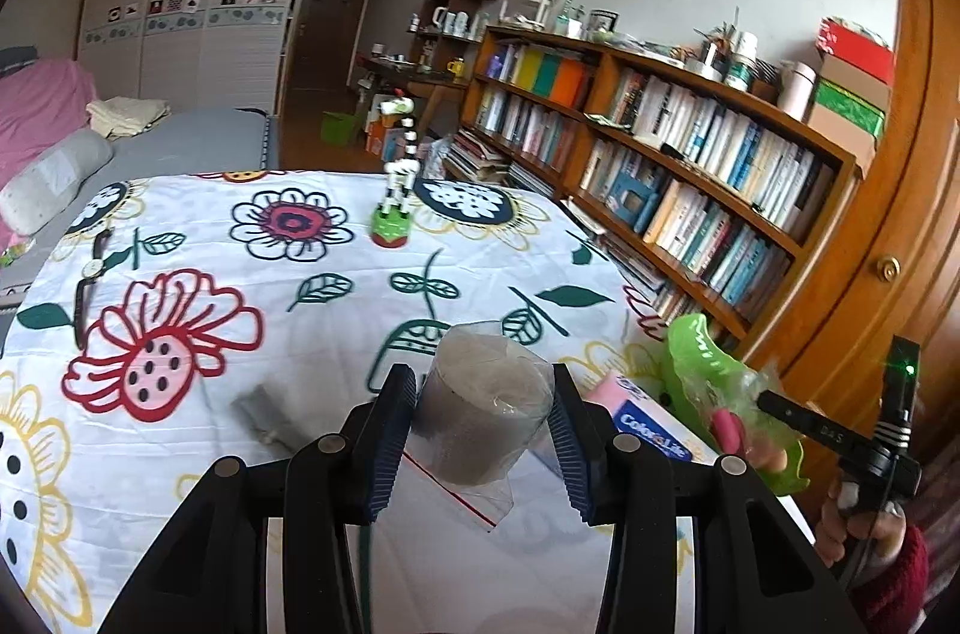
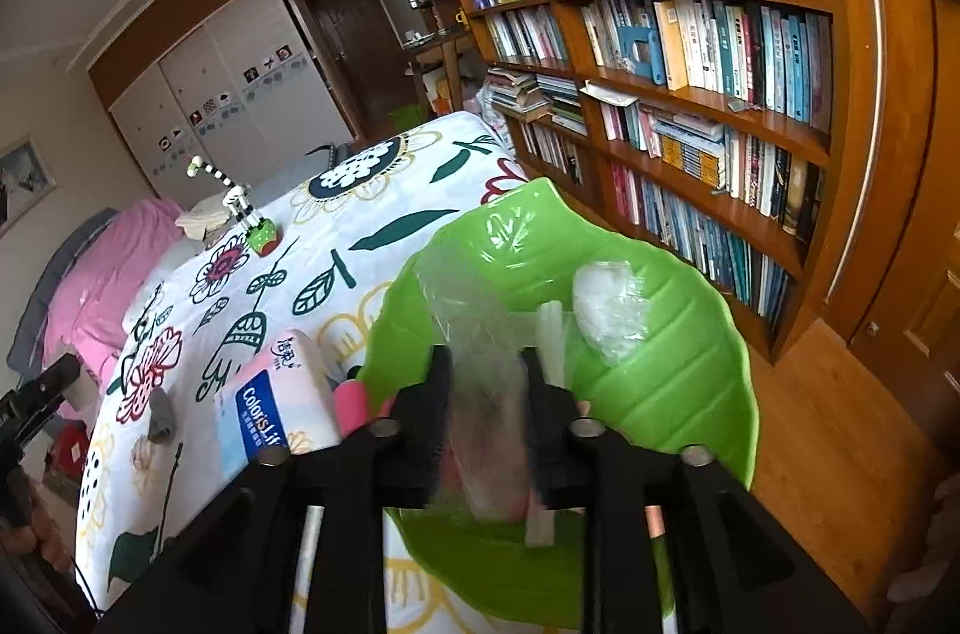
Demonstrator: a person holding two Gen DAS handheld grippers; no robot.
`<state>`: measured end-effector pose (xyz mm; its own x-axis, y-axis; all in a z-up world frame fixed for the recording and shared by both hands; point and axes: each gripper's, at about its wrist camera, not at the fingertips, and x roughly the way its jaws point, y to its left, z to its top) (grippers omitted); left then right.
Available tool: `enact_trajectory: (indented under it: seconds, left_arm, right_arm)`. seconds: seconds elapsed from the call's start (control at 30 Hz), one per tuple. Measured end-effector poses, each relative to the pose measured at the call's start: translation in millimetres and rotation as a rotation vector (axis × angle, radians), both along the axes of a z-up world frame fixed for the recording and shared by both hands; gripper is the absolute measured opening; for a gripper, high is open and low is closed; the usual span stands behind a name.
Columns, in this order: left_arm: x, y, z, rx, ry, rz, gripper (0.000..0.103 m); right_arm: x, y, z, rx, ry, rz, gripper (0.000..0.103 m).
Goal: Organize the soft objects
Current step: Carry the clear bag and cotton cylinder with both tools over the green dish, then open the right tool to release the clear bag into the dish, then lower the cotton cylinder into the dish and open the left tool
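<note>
left wrist view: the left gripper point(image 1: 483, 439) is clamped on a grey roll in a clear bag point(image 1: 480, 412), its ribbed pads pressing both sides and the bag's red-striped tail hanging below. the roll sits at 6 o'clock, lifted above the flowered bedspread point(image 1: 336, 304). at 4 o'clock lies a pink-and-blue tissue pack point(image 1: 651, 421), and just past it the green leaf-shaped tray point(image 1: 699, 352), with a pink bagged item showing inside. the other gripper's handle and the person's hand point(image 1: 864, 526) are at 4 o'clock by the edge. a small grey piece point(image 1: 264, 415) lies loose on the spread at 8 o'clock, a wristwatch point(image 1: 90, 274) at 9 o'clock, and a striped giraffe toy point(image 1: 396, 190) stands at 12 o'clock

right wrist view: the right gripper point(image 2: 486, 406) hangs over the green tray, jaws partly apart, with a crumpled clear bag between them; blur hides whether the pads touch it, so i cannot tell if it is gripped or let go. a white bagged lump point(image 2: 609, 307) rests in the tray at 1 o'clock, and a pink roll point(image 2: 348, 406) sits at the tray's rim at 9 o'clock, touching the tissue pack. the grey piece lies on the spread at 8 o'clock

progress, as i judge it: the tray already holds some soft things and one bag is arriving, so the job looks around halfway. the grey roll, the tissue pack and the loose grey piece seem left to bring in
</note>
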<state>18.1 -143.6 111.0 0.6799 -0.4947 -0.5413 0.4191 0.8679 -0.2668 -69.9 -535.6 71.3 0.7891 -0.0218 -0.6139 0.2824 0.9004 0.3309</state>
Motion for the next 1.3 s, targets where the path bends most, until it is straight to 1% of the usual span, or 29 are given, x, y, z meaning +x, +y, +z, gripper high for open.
enact_trajectory:
  seconds: [0.03,0.07,0.27,0.5,0.73,0.9,1.23,1.27,1.3]
  left_arm:
    - [-1,-4,0,0.004,0.000,-0.008,0.047]
    - [-2,-9,0,0.007,0.000,-0.016,0.047]
    - [-8,-37,1,0.030,-0.003,-0.075,0.047]
    - [-14,-75,3,0.053,-0.011,-0.155,0.047]
    - [-23,-115,4,0.074,-0.017,-0.240,0.047]
    - [-27,-144,3,0.089,-0.019,-0.295,0.047]
    - [-26,-199,-8,0.081,0.026,-0.415,0.047]
    - [-27,-204,-9,0.079,0.027,-0.426,0.048]
    - [-28,-209,-9,0.079,0.026,-0.437,0.059]
  right_arm:
    - [-1,-2,0,0.007,-0.006,-0.002,0.044]
    - [-5,-6,1,0.015,-0.021,-0.013,0.049]
    - [-22,-22,7,0.025,-0.075,-0.067,0.049]
    - [-39,-33,9,0.056,-0.116,-0.052,0.049]
    - [-46,-42,5,0.094,-0.115,-0.039,0.049]
    - [-52,-49,2,0.102,-0.118,-0.048,0.049]
    - [-61,-66,1,0.123,-0.127,-0.113,0.049]
    - [-62,-67,1,0.125,-0.128,-0.118,0.049]
    - [-62,-68,1,0.126,-0.128,-0.119,0.049]
